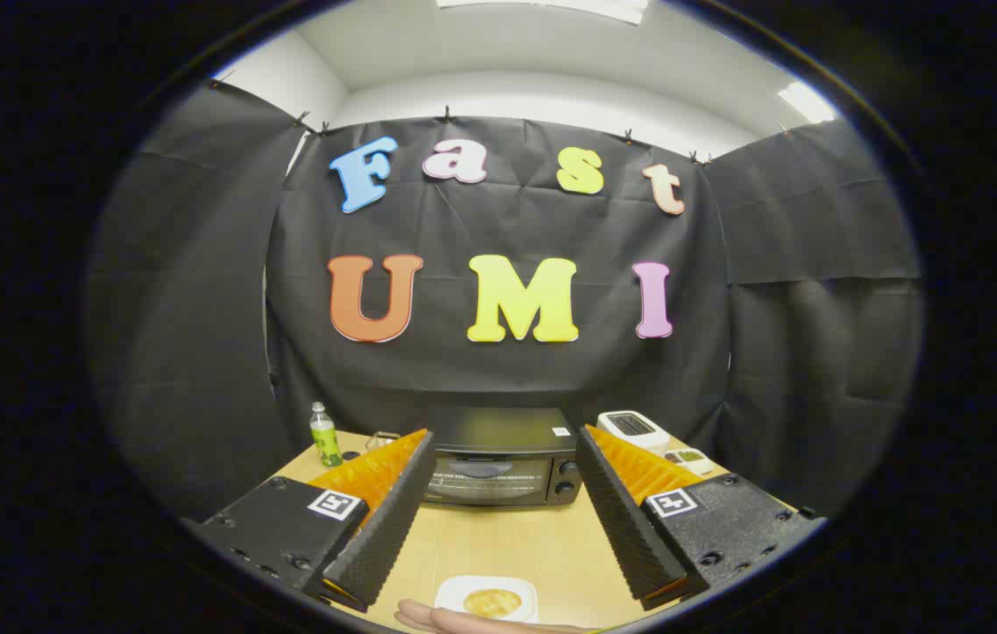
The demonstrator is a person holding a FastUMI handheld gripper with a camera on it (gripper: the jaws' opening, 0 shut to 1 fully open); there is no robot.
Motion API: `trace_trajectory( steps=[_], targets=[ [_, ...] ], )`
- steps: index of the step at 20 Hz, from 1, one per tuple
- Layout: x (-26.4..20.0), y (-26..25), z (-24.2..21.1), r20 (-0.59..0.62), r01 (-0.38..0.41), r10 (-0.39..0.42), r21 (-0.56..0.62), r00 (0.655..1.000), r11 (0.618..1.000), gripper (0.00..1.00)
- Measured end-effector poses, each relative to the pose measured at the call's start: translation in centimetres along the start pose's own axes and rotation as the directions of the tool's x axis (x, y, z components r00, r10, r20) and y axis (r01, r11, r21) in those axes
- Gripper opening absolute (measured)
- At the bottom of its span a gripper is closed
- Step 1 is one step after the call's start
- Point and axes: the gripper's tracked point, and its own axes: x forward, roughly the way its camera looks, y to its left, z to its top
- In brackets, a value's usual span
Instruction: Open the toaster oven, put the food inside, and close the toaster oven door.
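Nothing done yet: the black toaster oven [498,458] is closed, the round golden food on its white plate [454,595] waits on the wooden tabletop [507,546], and the claw [498,528] is spread and empty.

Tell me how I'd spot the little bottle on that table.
Start at the black toaster oven at the back of the wooden table, straight ahead between the open fingers. The bottle stands upright off to its side, near the table's corner. It alone is tall, slim and clear, with greenish contents.
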Motion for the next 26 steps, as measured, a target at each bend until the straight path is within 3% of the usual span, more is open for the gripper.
trace_trajectory(
  steps=[6,13,26],
  targets=[
    [-0.3,0.9,-0.4,-0.003,-0.035,0.035,-0.007,0.999,0.999,1.0],
    [0.3,0.1,-0.8,-0.002,0.001,-0.001,-0.006,1.0,1.0,1.0],
    [7.0,-1.8,-3.2,-0.051,0.065,-0.064,0.021,0.997,0.998,1.0]
  ],
)
